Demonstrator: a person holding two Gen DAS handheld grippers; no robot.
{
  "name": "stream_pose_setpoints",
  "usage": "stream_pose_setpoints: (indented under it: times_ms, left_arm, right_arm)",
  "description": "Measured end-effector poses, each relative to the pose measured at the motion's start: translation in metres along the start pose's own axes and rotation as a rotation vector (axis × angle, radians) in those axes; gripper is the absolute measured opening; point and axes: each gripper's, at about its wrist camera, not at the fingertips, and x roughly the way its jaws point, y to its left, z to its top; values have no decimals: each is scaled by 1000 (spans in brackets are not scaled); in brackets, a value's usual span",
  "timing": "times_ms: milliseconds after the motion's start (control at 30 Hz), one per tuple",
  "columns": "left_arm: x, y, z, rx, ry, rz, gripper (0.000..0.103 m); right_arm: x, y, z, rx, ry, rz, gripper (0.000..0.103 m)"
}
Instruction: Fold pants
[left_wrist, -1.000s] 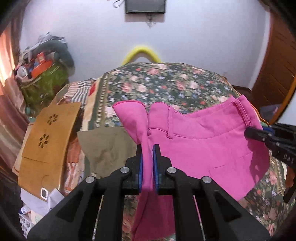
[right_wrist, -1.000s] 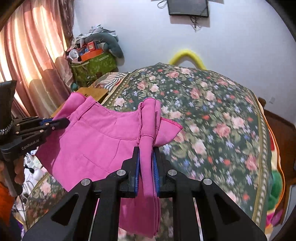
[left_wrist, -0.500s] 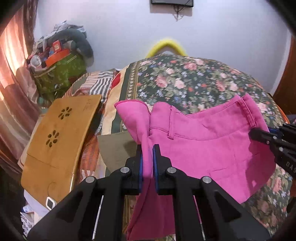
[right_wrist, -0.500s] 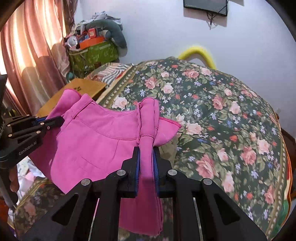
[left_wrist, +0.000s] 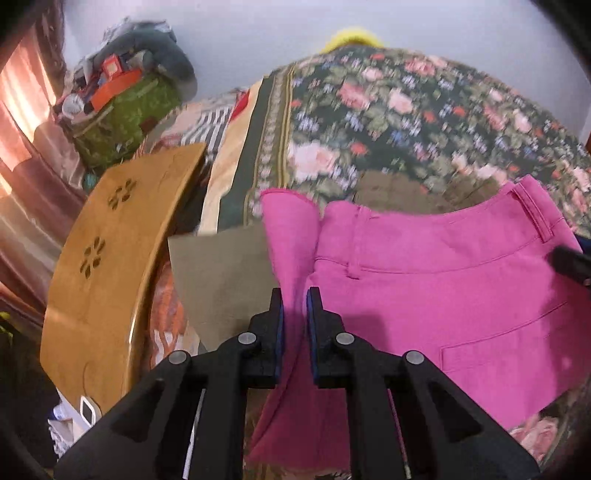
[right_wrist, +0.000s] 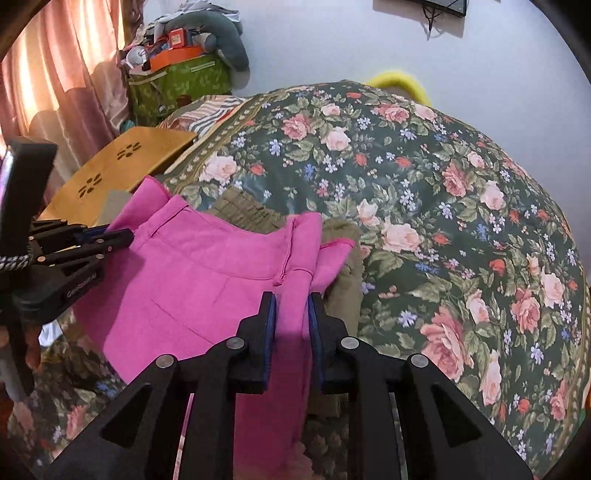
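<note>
Bright pink pants (left_wrist: 443, 288) hang stretched by their waistband between my two grippers, above the floral bed. My left gripper (left_wrist: 294, 295) is shut on the waistband's left end. My right gripper (right_wrist: 290, 299) is shut on the waistband's other end, pants (right_wrist: 207, 280) spreading to its left. The left gripper also shows in the right wrist view (right_wrist: 122, 234), at the pants' far corner. The right gripper's tip shows at the right edge of the left wrist view (left_wrist: 570, 258). The legs hang below out of sight.
The bed has a dark floral cover (right_wrist: 443, 184). An olive-brown garment (right_wrist: 251, 210) lies on it under the pants. A wooden lap table (left_wrist: 110, 251) stands at the bed's left edge. A green bag with clutter (right_wrist: 177, 81) and pink curtains (right_wrist: 55, 74) are at the far left.
Both grippers have moved forward and lower over the bed with the pants held between them. The olive garment now shows beyond the waistband. Both stay shut.
</note>
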Motion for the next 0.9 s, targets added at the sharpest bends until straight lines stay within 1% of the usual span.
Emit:
stream_pose_setpoints:
  times_ms: [33,100,167,200,233,300,367,467,500,533,600,667,767,800,900]
  left_arm:
    - [3,4,-3,-14,7,2,13]
    - [3,11,-7,-37,10,3,21]
    - [3,18,-10,-58,27,-13,26]
    - [2,20,-11,-65,32,-16,32]
    - [-1,23,-14,-75,35,-19,36]
    - [-6,28,-18,-77,32,-16,46]
    - [-12,32,-22,-73,33,-7,50]
    - [-28,43,-29,-78,38,1,50]
    - [-33,45,-30,-81,39,1,50]
    - [-42,48,-32,-88,36,-2,50]
    - [-61,52,-33,-103,17,-24,50]
    - [-88,52,-35,-107,-23,-47,50]
    - [-144,43,-43,-90,-117,-62,50]
    - [-157,41,-45,-87,-137,-73,50]
    - [-215,29,-58,-80,-225,-107,50]
  right_arm:
    - [-3,-3,-3,4,0,-7,16]
    - [-4,-11,-7,20,4,-11,16]
    - [-9,-20,-12,45,13,-3,16]
    - [-11,-24,-14,52,16,-7,16]
    - [-15,-29,-18,58,22,-21,16]
    - [-21,-34,-21,66,31,-15,16]
    - [-31,-39,-26,79,29,-12,16]
    - [-51,-40,-31,92,8,11,16]
    - [-62,-39,-32,92,-7,20,18]
    - [-72,-37,-33,89,-25,25,20]
    - [-92,-32,-33,70,-65,25,29]
    - [-118,-22,-34,31,-121,23,35]
    - [-160,-8,-37,-3,-219,29,36]
    - [-176,-3,-39,-8,-253,32,36]
    - [-219,10,-45,-24,-343,42,36]
